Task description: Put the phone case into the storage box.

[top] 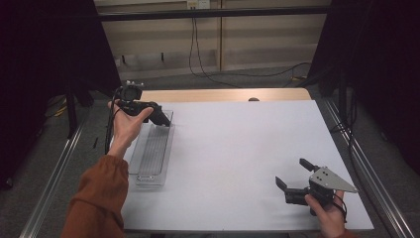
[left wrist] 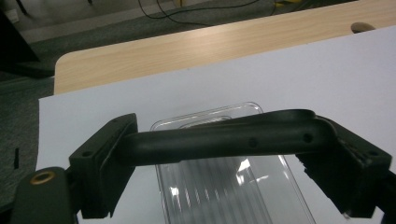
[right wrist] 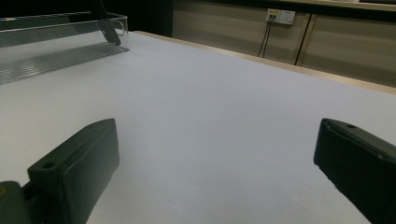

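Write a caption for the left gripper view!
Left gripper clamps a black curved handle above a clear plastic tray.

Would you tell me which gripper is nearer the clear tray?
Left. The left gripper hovers over the clear tray's far end; the right gripper sits across the table, open.

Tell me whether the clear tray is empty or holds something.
Empty: the tray shows only its ribbed bottom. The left gripper holds a black handle above its far end, not inside it.

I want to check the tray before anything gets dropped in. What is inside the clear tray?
The clear tray looks empty, showing a ribbed floor. The left gripper, holding a black handle, covers a strip.
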`<state>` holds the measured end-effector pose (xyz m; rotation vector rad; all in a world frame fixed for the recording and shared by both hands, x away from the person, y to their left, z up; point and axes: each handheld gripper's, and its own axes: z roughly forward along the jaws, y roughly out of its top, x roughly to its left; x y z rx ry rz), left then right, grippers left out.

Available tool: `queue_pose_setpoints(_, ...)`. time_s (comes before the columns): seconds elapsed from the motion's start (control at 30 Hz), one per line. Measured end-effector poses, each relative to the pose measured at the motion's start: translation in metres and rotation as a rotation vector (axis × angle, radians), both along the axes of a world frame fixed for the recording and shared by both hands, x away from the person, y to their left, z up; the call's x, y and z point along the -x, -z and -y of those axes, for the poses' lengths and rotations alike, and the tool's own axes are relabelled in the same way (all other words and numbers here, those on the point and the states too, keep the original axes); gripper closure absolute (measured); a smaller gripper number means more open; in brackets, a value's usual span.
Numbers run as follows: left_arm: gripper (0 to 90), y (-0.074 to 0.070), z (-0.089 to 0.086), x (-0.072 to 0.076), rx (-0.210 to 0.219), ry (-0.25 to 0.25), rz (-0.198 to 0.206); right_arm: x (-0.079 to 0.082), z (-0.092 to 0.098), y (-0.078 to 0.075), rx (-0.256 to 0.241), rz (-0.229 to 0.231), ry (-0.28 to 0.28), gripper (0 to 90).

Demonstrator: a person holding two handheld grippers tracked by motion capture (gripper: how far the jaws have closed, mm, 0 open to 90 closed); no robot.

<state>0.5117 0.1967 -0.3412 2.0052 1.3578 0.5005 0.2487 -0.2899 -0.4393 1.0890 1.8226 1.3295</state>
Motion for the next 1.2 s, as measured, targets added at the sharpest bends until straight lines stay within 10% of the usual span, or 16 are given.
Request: queue_pose_setpoints(1.2,12.6,0.004,0.009,-0.024,0.009,0.015,-0.008,0.0,-0.001,0.001,-0.005,-0.008,-0.014,0.0)
